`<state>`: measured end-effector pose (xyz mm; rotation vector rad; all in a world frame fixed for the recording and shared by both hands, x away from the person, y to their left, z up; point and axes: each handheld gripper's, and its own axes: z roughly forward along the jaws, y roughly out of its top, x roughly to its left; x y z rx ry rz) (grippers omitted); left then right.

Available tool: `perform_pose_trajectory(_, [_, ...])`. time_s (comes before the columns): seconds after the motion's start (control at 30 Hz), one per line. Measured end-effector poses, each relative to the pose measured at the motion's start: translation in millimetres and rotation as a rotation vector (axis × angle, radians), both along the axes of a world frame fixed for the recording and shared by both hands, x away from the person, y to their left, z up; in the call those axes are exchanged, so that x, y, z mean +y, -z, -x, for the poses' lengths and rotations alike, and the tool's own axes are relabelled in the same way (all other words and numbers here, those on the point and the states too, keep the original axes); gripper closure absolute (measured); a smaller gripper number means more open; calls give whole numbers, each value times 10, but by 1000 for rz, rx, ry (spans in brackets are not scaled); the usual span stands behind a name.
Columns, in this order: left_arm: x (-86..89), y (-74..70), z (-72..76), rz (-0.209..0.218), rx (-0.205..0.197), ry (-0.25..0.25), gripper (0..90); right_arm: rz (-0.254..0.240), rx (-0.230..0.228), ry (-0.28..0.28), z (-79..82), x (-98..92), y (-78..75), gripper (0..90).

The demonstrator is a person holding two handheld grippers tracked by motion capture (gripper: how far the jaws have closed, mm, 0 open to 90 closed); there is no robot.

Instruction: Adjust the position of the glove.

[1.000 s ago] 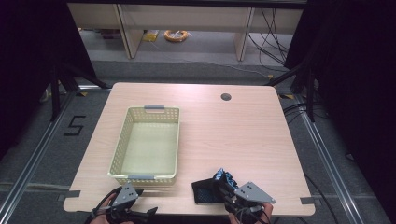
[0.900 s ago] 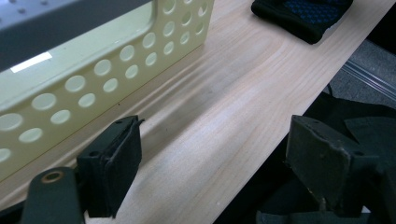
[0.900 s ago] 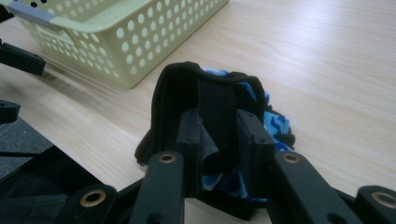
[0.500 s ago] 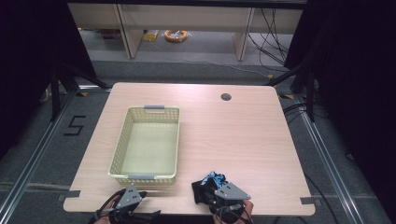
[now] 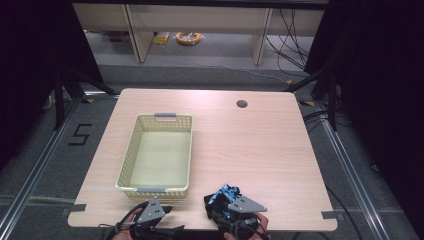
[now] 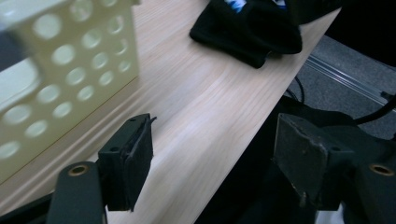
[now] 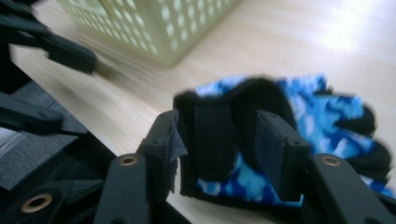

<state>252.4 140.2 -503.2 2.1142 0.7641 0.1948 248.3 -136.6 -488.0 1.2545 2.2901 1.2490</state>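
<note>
Pale wood-grain laminate tabletop (image 5: 260, 145) takes up most of the high view, with a round dark cable hole (image 5: 242, 104) toward one o'clock. Next in size, a cream perforated plastic basket (image 5: 157, 155) with grey handle tabs sits left of centre, around nine o'clock, and looks empty. At six o'clock, touching the near edge, lies a black fabric glove with blue camouflage patches (image 5: 223, 196), well apart from the basket's right wall. The right gripper (image 7: 224, 149) has its jaws partly parted on either side of the glove's black cuff strap, pads near the cloth but seemingly not yet pinching it. The left gripper (image 6: 212, 163) hangs at seven o'clock over the table's lip, jaws spread wide with nothing between them. My guess is the glove is bound for the basket; the risk is that the jaws catch only a loose fold so near the edge, letting the limp cloth slip off onto the floor.
</note>
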Motion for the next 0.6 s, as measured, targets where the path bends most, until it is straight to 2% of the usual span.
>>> perform_pose_trajectory(0.07, [-55,-8,-17,-13,6,4,281,-10,-17,-28,-5,-55,-66,498])
perform_pose_trajectory(0.1, [-73,-16,-39,-31,-4,15,283,-11,-42,-35,-29,-112,-92,499])
perform_pose_trajectory(0.13, [-126,-11,-36,13,7,0,287,-13,-55,-30,-45,-170,-120,500])
perform_pose_trajectory(0.17, [-137,-27,-62,-13,-10,21,288,-13,-68,-30,-69,-234,-137,512])
perform_pose_trajectory(0.2, [-155,-41,-80,-25,-21,38,289,0,-62,-18,-83,-304,-155,525])
perform_pose_trajectory(0.23, [-202,-43,-76,-2,-5,7,292,5,-73,-8,-117,-385,-160,540])
perform_pose_trajectory(0.27, [-215,-65,-101,-19,-14,24,296,11,-76,-4,-149,-465,-158,555])
perform_pose_trajectory(0.3, [-251,-86,-109,3,-21,27,302,27,-82,0,-182,-548,-154,565])
perform_pose_trajectory(0.33, [-279,-108,-117,5,-24,25,320,32,-59,25,-187,-608,-160,581])
perform_pose_trajectory(0.4, [-328,-160,-158,-8,-68,43,345,54,-82,6,-259,-746,-147,597])
perform_pose_trajectory(0.43, [-378,-166,-159,25,-60,20,363,42,-61,29,-260,-782,-149,608])
perform_pose_trajectory(0.47, [-382,-195,-192,-24,-84,42,383,44,-60,28,-285,-831,-148,615])
perform_pose_trajectory(0.5, [-431,-190,-200,4,-65,31,391,53,-68,19,-316,-872,-139,621])
perform_pose_trajectory(0.53, [-454,-188,-218,-14,-79,35,400,39,-62,15,-336,-891,-123,627])
perform_pose_trajectory(0.57, [-468,-189,-249,-34,-87,60,414,29,-28,19,-325,-891,-122,631])
perform_pose_trajectory(0.6, [-495,-178,-263,-46,-90,52,421,31,-42,-7,-347,-898,-99,641])
